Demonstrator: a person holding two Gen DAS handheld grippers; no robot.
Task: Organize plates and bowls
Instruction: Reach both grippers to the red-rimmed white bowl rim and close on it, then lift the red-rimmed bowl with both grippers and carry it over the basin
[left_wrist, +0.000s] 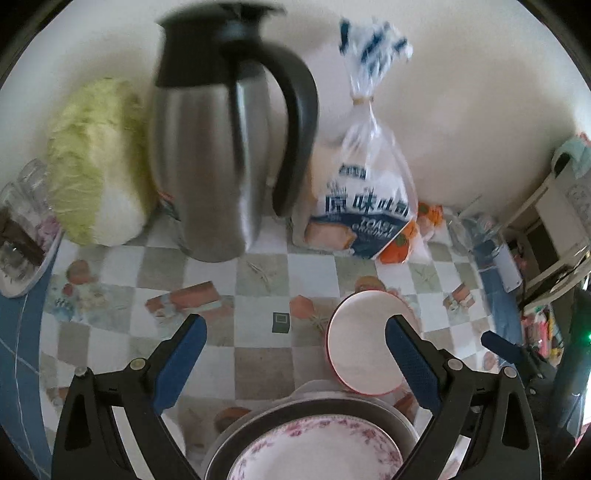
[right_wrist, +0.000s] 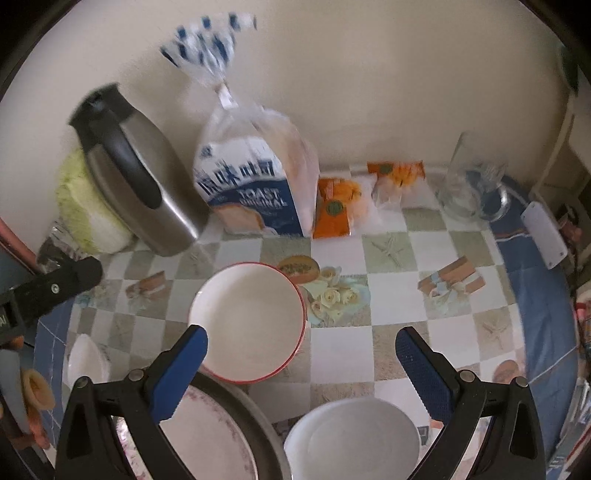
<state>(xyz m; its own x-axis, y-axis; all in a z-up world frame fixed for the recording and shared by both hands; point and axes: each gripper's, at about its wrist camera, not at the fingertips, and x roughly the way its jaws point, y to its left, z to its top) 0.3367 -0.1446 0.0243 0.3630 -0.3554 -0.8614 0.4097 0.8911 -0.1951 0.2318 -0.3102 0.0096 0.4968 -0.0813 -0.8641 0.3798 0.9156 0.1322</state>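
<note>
Risk: nudging red-rimmed white ceramic bowl (right_wrist: 248, 320) into near floral-rimmed plate (right_wrist: 207, 435) | left hand-held gripper (left_wrist: 295, 354) spread, empty | right hand-held gripper (right_wrist: 301, 365) spread, empty

Checked tablecloth (right_wrist: 391, 347) underfoot; steel jug (left_wrist: 218, 155) at 12 o'clock against the wall, cabbage (left_wrist: 92, 162) touching it at 10, toast bag (left_wrist: 365, 206) just beside at 1, orange packets (right_wrist: 336, 206) and a glass mug (right_wrist: 472, 184) toward 2.

Left gripper (left_wrist: 295, 354) and right gripper (right_wrist: 301, 363): black triangular cut-out arms, silver pivot screws, textured blue pads (right_wrist: 421, 373) on each finger
</note>
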